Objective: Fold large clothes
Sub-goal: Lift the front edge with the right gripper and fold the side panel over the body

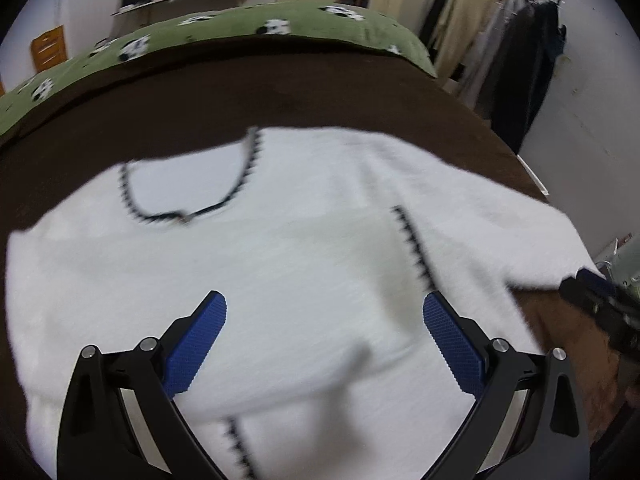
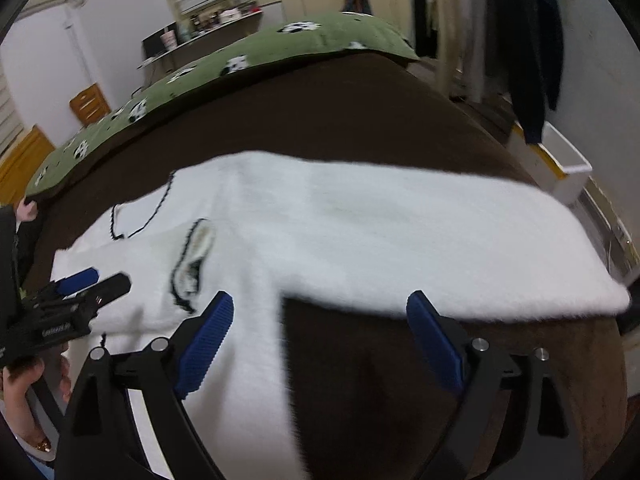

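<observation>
A white fuzzy sweater [image 1: 304,248] with black zigzag trim lies spread on a dark brown bed cover [image 1: 280,92]. In the left wrist view my left gripper [image 1: 324,312] hovers open above the sweater's body, nothing between its blue pads. The right gripper's black tip [image 1: 596,300] shows at the right edge. In the right wrist view my right gripper [image 2: 320,312] stands open above the brown cover [image 2: 360,380] just below the sweater's long sleeve [image 2: 440,248], with nothing held. A cuff with black trim [image 2: 192,264] is folded onto the body. The left gripper [image 2: 80,284] appears at the left.
A green blanket with soccer-ball print [image 1: 248,36] lies at the far side of the bed. Hanging clothes on a rack [image 1: 508,52] stand at the right. A cluttered shelf [image 2: 208,24] sits by the back wall. A white bin [image 2: 568,160] stands beside the bed.
</observation>
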The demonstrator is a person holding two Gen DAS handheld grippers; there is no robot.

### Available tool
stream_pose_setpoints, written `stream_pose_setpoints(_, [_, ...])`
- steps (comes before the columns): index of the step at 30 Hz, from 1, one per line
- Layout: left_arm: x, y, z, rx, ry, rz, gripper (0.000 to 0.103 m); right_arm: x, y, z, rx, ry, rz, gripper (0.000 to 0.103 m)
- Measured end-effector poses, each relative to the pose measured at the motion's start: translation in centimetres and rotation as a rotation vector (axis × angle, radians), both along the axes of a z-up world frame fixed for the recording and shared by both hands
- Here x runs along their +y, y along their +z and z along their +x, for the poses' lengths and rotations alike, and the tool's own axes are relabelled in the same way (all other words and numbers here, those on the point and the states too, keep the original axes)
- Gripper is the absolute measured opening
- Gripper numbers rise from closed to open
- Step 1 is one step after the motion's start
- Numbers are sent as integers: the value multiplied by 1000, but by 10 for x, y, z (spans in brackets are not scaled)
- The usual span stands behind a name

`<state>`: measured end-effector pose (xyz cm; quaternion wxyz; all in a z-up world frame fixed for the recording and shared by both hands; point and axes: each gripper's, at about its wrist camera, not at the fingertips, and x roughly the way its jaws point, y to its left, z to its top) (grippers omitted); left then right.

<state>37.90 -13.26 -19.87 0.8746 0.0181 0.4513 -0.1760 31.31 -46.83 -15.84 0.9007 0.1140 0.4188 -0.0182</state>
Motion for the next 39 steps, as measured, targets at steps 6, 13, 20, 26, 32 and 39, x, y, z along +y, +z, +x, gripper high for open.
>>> stream_pose_setpoints(6, [-48, -12, 13, 5, -47, 23, 97, -39, -12, -18, 12, -63, 16, 89])
stream_pose_setpoints(13, [-78, -34, 14, 40, -79, 63, 97, -89, -20, -46, -11, -163, 74, 89])
stream_pose_setpoints(20, [-88, -44, 11, 33, -81, 137, 97, -133, -29, -68, -34, -238, 178, 89])
stream_pose_setpoints(26, [-87, -46, 10, 16, -77, 136, 97, -198, -35, -96, -147, -383, 444, 89])
stream_pose_setpoints(32, [-89, -48, 9, 4, -79, 145, 97, -261, -61, -118, -220, -561, 727, 85])
stream_pose_setpoints(39, [-92, -52, 7, -2, -77, 155, 98, -295, -79, -107, -248, -677, 799, 66])
